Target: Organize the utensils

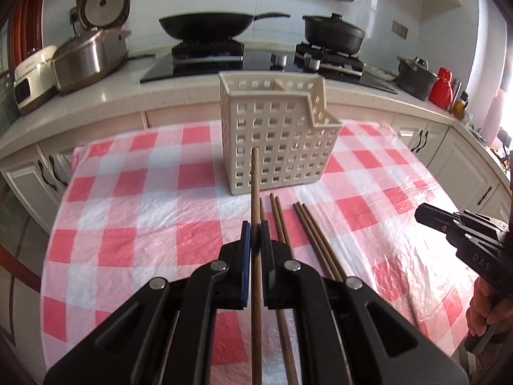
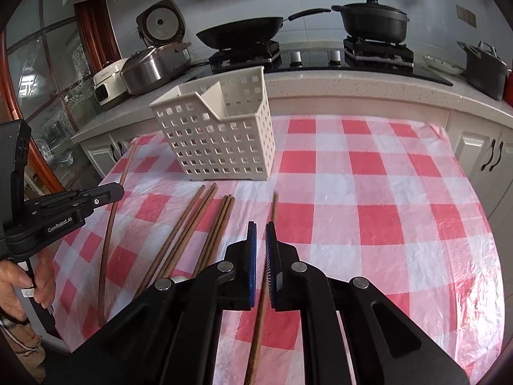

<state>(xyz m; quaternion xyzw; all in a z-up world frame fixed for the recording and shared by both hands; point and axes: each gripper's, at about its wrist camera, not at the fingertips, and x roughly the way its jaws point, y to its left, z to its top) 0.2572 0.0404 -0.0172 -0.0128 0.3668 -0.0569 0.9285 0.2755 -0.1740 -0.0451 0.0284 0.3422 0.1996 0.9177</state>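
A cream perforated utensil holder (image 1: 277, 142) stands on the red-and-white checked tablecloth; it also shows in the right wrist view (image 2: 221, 131). My left gripper (image 1: 255, 227) is shut on one brown chopstick (image 1: 255, 186), lifted and pointing at the holder; in the right wrist view it (image 2: 109, 192) holds that chopstick (image 2: 107, 240) at the left. Several more chopsticks (image 1: 304, 237) lie on the cloth before the holder, also seen in the right wrist view (image 2: 205, 224). My right gripper (image 2: 260, 227) is nearly shut, its pads either side of a lying chopstick (image 2: 274, 205); I cannot tell if they grip it.
Behind the table runs a counter with a rice cooker (image 1: 93, 48), a wok (image 1: 205, 25) and a black pot (image 1: 333, 33) on the stove. Another pot (image 1: 415, 78) and a red bottle (image 1: 444, 86) stand at the right. My right gripper (image 1: 455, 227) shows at the left wrist view's right edge.
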